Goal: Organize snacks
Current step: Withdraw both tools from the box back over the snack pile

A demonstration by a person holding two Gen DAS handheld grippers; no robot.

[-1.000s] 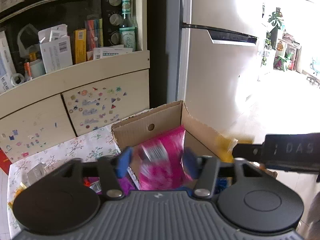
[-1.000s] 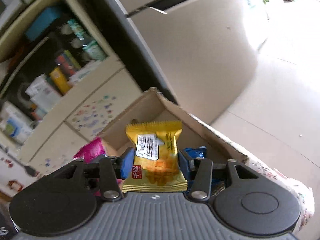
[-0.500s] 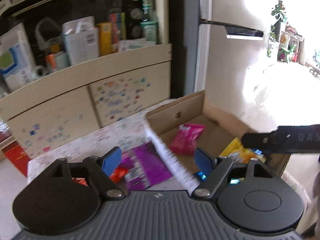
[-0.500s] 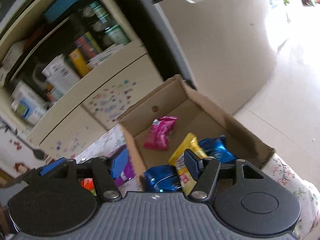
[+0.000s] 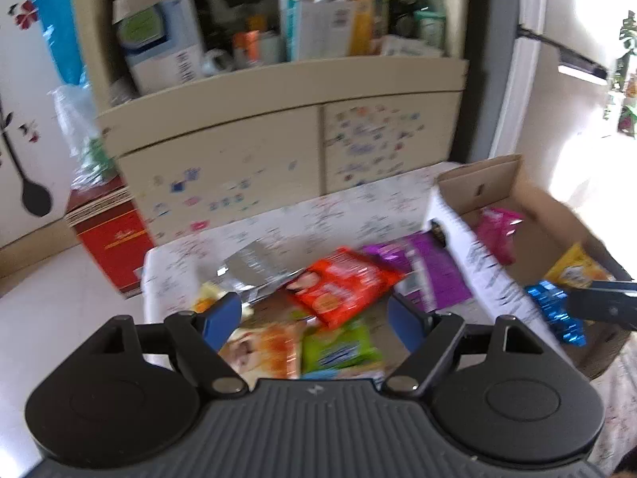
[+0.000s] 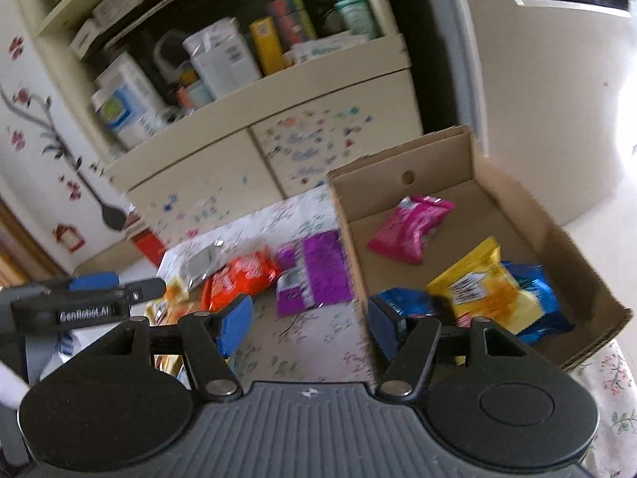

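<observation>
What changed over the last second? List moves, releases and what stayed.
Both grippers let go. The left gripper dropped the pink packet into the box, the right gripper dropped the yellow packet there. Both now stand open, pulled back left over the loose snacks on the table. The box and blue packets stayed put.

Probably a home kitchen: a cluttered cream cupboard [image 6: 254, 91] with stickered doors beside a fridge [image 6: 537, 79].
</observation>
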